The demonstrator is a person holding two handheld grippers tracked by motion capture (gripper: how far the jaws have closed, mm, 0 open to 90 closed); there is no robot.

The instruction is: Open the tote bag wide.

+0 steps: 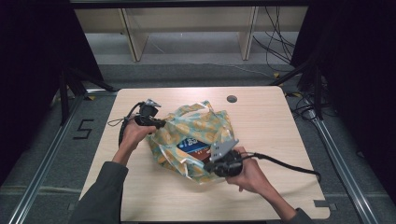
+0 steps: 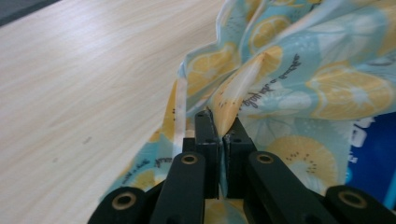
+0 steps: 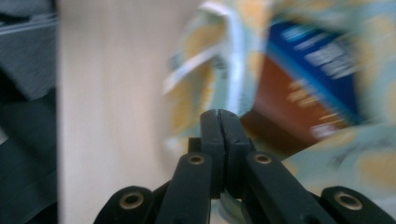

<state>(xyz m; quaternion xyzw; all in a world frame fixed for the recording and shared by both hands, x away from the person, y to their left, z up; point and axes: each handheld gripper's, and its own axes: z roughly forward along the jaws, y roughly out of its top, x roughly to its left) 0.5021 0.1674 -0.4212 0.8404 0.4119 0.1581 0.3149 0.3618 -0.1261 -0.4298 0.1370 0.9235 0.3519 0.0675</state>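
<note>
Bag: a soft fabric bag printed with yellow lemon slices on pale blue (image 1: 196, 137) lies crumpled near the middle of the pale wooden bench (image 1: 280, 126), mouth facing up and toward the person.
Bag's axis: the heap runs roughly from the far left to the near right of the bench in the high view, between the two hands; its white strap loops (image 1: 184, 163) hang off the near edge of the cloth.
Contents: a flat blue and red-brown printed packet (image 1: 198, 149) lies inside the open mouth, long side following the same diagonal.
Left claw: the left claw (image 2: 219, 128) is pinched together on a fold of the bag's cloth at its left rim; in the high view it (image 1: 163, 124) sits at the bag's far left edge, held level.
Right claw: the right claw (image 3: 219, 116) is closed, pads meeting; whether any cloth is caught between them I cannot tell. In the high view it (image 1: 211, 164) is at the bag's near right corner, against the cloth.
Left gripper view adds: the seam and small dark lettering on the cloth, a white strap (image 2: 180, 112) running beside the pinched fold, and a sliver of the blue packet (image 2: 373, 154) at the right edge.
Right gripper view adds: a blurred look into the bag's mouth, with the packet (image 3: 308, 79) just beyond the tips and bare bench (image 3: 112, 93) to the left.
High view adds: both hands, the trailing black cables (image 1: 285, 164), and a round dark hole (image 1: 231, 99) in the bench beyond the bag.
</note>
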